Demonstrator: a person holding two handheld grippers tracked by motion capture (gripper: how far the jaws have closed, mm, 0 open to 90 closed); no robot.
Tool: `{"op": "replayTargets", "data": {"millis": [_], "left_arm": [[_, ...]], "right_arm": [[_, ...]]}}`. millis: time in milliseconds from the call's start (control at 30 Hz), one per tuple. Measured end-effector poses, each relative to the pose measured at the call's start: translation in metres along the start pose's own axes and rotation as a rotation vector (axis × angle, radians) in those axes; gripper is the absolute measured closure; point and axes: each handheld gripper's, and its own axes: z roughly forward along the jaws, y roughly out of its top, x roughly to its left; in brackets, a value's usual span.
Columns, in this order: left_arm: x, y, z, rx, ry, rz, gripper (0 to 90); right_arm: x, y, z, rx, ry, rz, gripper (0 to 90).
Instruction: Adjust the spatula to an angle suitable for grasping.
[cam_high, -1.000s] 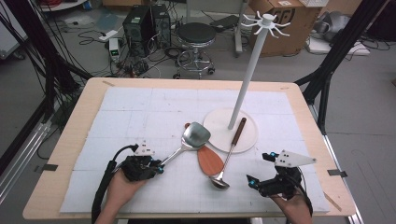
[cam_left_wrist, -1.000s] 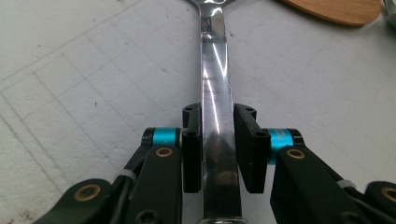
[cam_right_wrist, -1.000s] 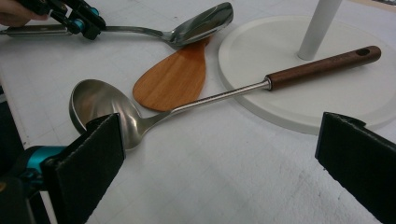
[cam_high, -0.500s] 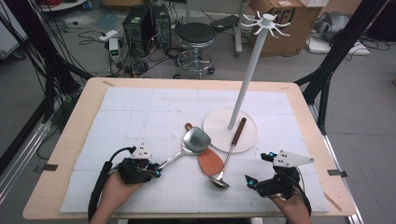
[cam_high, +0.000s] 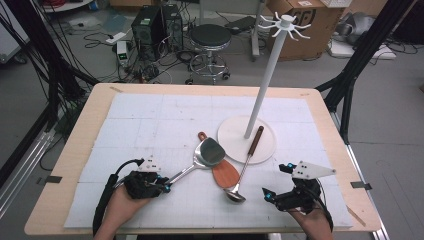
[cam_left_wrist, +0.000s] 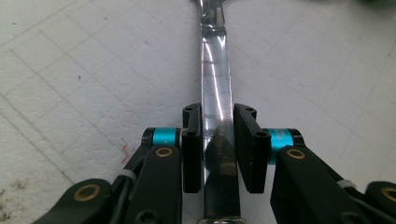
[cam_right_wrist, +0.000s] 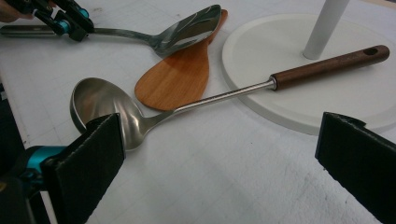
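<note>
Two black jaws of the left gripper (cam_left_wrist: 218, 149) pinch the polished handle of the steel spatula (cam_high: 207, 154), whose long axis runs straight ahead from them to a blade resting on the wooden spatula (cam_high: 224, 172). Farther right, the right gripper (cam_high: 272, 195) gapes empty beside the ladle (cam_high: 240, 187).

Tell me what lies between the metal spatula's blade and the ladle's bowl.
The wooden spatula lies there, partly under the metal spatula and beside the ladle, as the high view shows.
</note>
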Motion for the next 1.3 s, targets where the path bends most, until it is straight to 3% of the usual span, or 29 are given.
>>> {"op": "replayTargets", "data": {"millis": [300, 633, 1300], "left_arm": [[-0.004, 0.006, 0.008, -0.007, 0.013, 0.016, 68.3], [-0.008, 0.009, 0.012, -0.002, 0.052, 0.039, 69.1], [-0.006, 0.01, 0.012, -0.005, 0.046, 0.024, 73.5]], "right_arm": [[0.0, -0.001, 0.0, 0.001, -0.003, -0.002, 0.5], [0.0, -0.001, -0.001, 0.001, 0.0, 0.0, 0.5], [0.0, -0.002, 0.0, 0.006, 0.002, 0.001, 0.5]]}}
